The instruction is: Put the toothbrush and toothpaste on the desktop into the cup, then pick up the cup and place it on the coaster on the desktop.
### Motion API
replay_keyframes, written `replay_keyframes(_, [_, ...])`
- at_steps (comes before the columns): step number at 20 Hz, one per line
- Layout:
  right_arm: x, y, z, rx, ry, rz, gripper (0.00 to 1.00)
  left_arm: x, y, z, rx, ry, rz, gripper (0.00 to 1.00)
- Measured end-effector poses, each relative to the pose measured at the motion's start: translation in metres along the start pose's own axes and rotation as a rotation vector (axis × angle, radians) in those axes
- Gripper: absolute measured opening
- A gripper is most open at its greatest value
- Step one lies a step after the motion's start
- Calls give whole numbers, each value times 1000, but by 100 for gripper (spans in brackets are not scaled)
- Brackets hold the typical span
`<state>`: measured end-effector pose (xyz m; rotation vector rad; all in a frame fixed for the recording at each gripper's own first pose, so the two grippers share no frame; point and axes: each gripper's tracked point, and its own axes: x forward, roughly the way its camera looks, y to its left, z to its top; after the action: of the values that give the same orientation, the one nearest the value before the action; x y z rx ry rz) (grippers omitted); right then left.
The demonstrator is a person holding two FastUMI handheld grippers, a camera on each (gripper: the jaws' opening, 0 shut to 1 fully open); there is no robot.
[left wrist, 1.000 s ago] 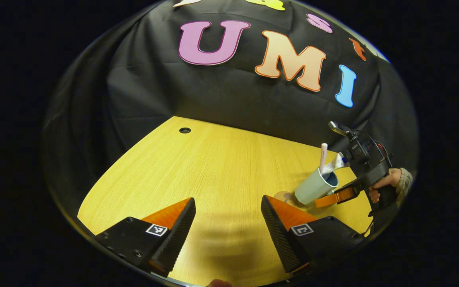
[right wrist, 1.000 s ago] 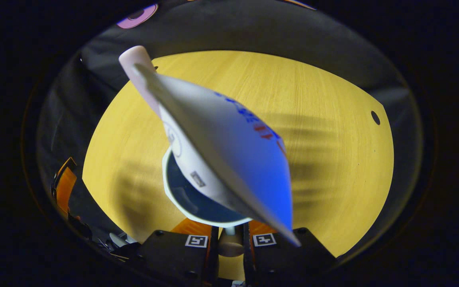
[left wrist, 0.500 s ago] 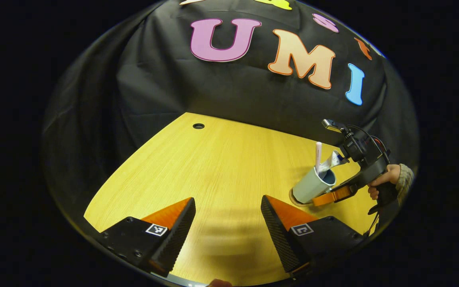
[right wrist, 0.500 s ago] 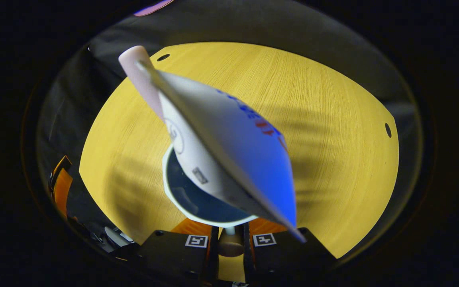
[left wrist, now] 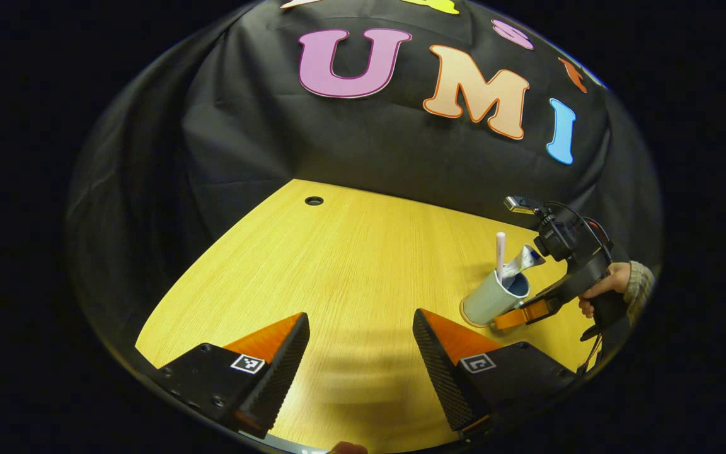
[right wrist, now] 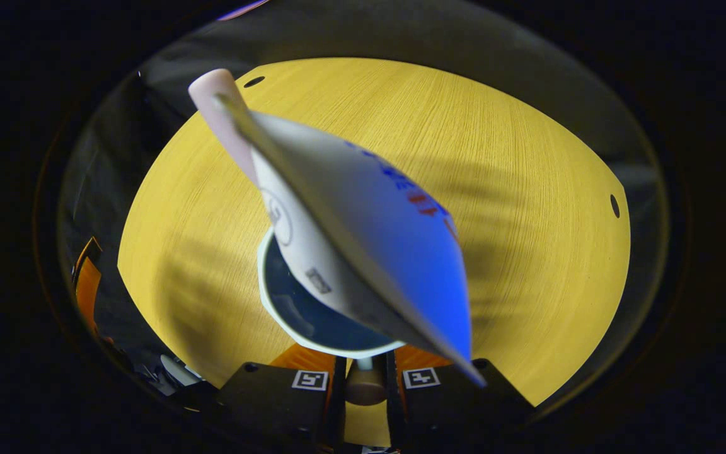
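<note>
In the left gripper view, the pale green cup stands a little tilted at the desk's right, its base on the round brown coaster. A pink toothbrush and a white-and-blue toothpaste tube stick out of it. The right gripper, held by a hand, is shut on the cup's side. In the right gripper view, the cup's rim, the tube and the toothbrush loom close above the right gripper, shut on the cup's handle. My left gripper hangs open over bare desk.
The yellow wooden desk has a cable hole near its far edge, against the black cloth wall. In the right gripper view, a hole marks the right side, and the left gripper's orange finger shows at the left edge.
The right gripper has brought the cup down and over the coaster, and the cup now stands more upright. The left gripper has stayed open and drifted only slightly.
</note>
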<state>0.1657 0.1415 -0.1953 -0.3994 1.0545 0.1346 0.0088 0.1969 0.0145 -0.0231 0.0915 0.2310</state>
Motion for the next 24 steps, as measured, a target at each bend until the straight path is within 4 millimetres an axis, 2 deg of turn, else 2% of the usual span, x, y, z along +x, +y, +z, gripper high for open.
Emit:
replay_keyframes(1, [-6,4,-2,12,-12,19,31,0,-2,1,-1,-5,-3,95])
replay_keyframes(2, [-10,6,0,15,-29,32,29,-1,-4,1,-2,-5,-5,95])
replay_keyframes(3, [-10,4,2,16,-42,36,39,-1,-4,0,-2,-4,-3,95])
replay_keyframes(4, [-15,5,5,23,-64,58,39,-1,-5,0,-3,-6,-2,96])
replay_keyframes(5, [-21,9,6,36,-86,75,47,-1,-6,0,-4,-2,-3,95])
replay_keyframes(6, [-30,10,10,46,-124,94,51,-1,-7,0,-6,2,-2,96])
replay_keyframes(7, [-39,9,14,53,-165,101,70,-1,-8,0,-9,4,-1,95])
replay_keyframes(8, [-50,4,17,55,-216,97,79,-2,-11,2,-10,0,1,95])
replay_keyframes(9, [-61,-4,20,56,-271,86,99,-3,-14,2,-10,-3,2,95])
replay_keyframes(10, [-72,-10,20,57,-318,73,100,-4,-18,5,-8,-8,2,96])
replay_keyframes(11, [-83,-14,19,66,-368,67,95,-5,-22,6,-7,-15,1,96])
replay_keyframes(13, [-106,-20,16,100,-474,90,100,-6,-33,8,-5,-23,-1,96])
replay_keyframes(14, [-117,-23,13,126,-529,104,96,-6,-36,9,0,-27,6,96])
replay_keyframes(15, [-128,-26,7,148,-578,118,99,-6,-40,9,7,-30,11,95])
replay_keyframes(17, [-145,-36,-9,189,-648,119,99,-7,-50,9,18,-32,9,95])
replay_keyframes(20, [-160,-52,-31,257,-722,99,99,-8,-64,9,25,-34,-7,96])
replay_keyframes(21, [-165,-58,-37,290,-749,87,95,-8,-68,8,30,-34,-15,96])
replay_keyframes(22, [-167,-63,-45,316,-763,76,99,-7,-73,8,37,-31,-23,96])
replay_keyframes(23, [-163,-67,-51,346,-769,65,95,-7,-78,7,45,-28,-34,96])
replay_keyframes(24, [-162,-70,-55,376,-778,66,99,-7,-82,8,53,-27,-42,96])
